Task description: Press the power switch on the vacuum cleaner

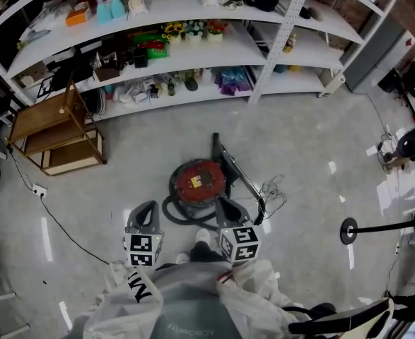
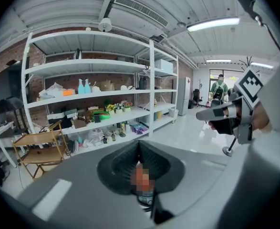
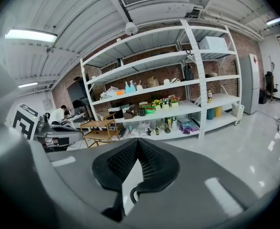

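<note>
Your left gripper (image 1: 148,212) and right gripper (image 1: 227,208) both have their jaws pressed together with nothing held between them. The round red vacuum cleaner (image 1: 199,181) stands on the floor (image 1: 313,154) just ahead of them. Its dark hose (image 1: 173,216) curls between the grippers, and the shelves (image 1: 193,55) stand beyond.

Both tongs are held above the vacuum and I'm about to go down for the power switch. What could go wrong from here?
1. The hose curls along the near side of the vacuum cleaner, close to the left tongs and right tongs; coming down, either could hit it first.
2. The loose cord lies tangled on the floor beside the vacuum cleaner; a step closer might snag it.
3. The switch is not clear on the red top, so the press could miss.
</note>
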A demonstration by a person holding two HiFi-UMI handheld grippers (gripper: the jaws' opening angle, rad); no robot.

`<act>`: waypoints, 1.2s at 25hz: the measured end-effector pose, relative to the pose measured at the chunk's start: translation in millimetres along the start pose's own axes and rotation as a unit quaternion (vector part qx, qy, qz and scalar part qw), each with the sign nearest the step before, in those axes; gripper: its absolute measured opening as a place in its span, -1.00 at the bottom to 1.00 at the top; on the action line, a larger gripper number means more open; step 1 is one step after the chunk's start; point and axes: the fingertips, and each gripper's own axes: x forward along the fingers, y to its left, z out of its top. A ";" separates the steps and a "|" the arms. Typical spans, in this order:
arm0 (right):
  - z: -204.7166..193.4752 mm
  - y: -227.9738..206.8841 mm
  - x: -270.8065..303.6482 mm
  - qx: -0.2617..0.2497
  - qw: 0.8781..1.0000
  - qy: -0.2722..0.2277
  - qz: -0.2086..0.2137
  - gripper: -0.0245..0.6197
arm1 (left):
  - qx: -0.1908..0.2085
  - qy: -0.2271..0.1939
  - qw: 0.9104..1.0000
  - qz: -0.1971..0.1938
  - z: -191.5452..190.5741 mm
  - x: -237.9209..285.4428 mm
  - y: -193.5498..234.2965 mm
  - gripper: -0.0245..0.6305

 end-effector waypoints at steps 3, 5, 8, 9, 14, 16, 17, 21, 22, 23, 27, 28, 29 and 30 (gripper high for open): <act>5.0 -8.9 8.3 0.000 1.000 0.002 0.006 -0.92 | -0.001 0.002 1.000 0.001 2.8 11.0 -4.1 -0.93; 8.0 -14.1 13.4 0.000 1.000 0.004 0.011 -0.92 | 0.000 0.006 1.000 0.002 6.3 17.4 -6.0 -0.93; 9.8 -24.7 17.2 0.003 1.000 0.007 0.013 -0.92 | 0.002 0.010 1.000 0.005 10.1 26.2 -9.6 -0.93; 9.5 -28.8 18.0 0.005 1.000 0.008 0.014 -0.92 | 0.002 0.011 1.000 0.006 11.5 28.8 -10.6 -0.93; 6.1 -47.6 24.0 0.012 1.000 0.014 0.015 -0.92 | 0.003 0.018 1.000 0.019 14.3 38.5 -9.3 -0.93; 3.4 -54.6 25.9 0.015 1.000 0.018 0.015 -0.92 | 0.002 0.024 0.999 0.024 13.3 41.4 -9.3 -0.93; 2.3 -58.5 27.3 0.017 1.000 0.019 0.015 -0.92 | 0.001 0.026 0.999 0.026 13.5 43.7 -9.6 -0.93; 0.1 -72.3 30.7 0.024 0.999 0.024 0.009 -0.92 | 0.002 0.036 0.999 0.022 12.2 54.3 -14.1 -0.93; -0.9 -74.5 30.9 0.027 0.999 0.026 0.007 -0.92 | 0.002 0.039 0.999 0.020 11.2 56.5 -15.2 -0.93; -2.3 -76.5 31.6 0.030 0.999 0.028 0.005 -0.92 | 0.003 0.043 0.999 0.017 9.9 59.1 -15.9 -0.93; -7.6 -83.8 37.5 0.040 0.998 0.039 -0.005 -0.92 | 0.005 0.052 0.999 0.006 9.2 74.2 -16.3 -0.93; -9.0 -85.8 38.9 0.042 0.998 0.043 -0.008 -0.92 | 0.006 0.054 0.999 0.003 9.6 78.4 -16.6 -0.93; -10.6 -87.9 40.6 0.043 0.998 0.047 -0.011 -0.92 | 0.007 0.057 0.998 -0.001 9.3 82.8 -17.1 -0.93; -12.3 -89.8 42.7 0.044 0.998 0.049 -0.014 -0.92 | 0.008 0.060 0.998 -0.005 8.5 87.2 -17.3 -0.93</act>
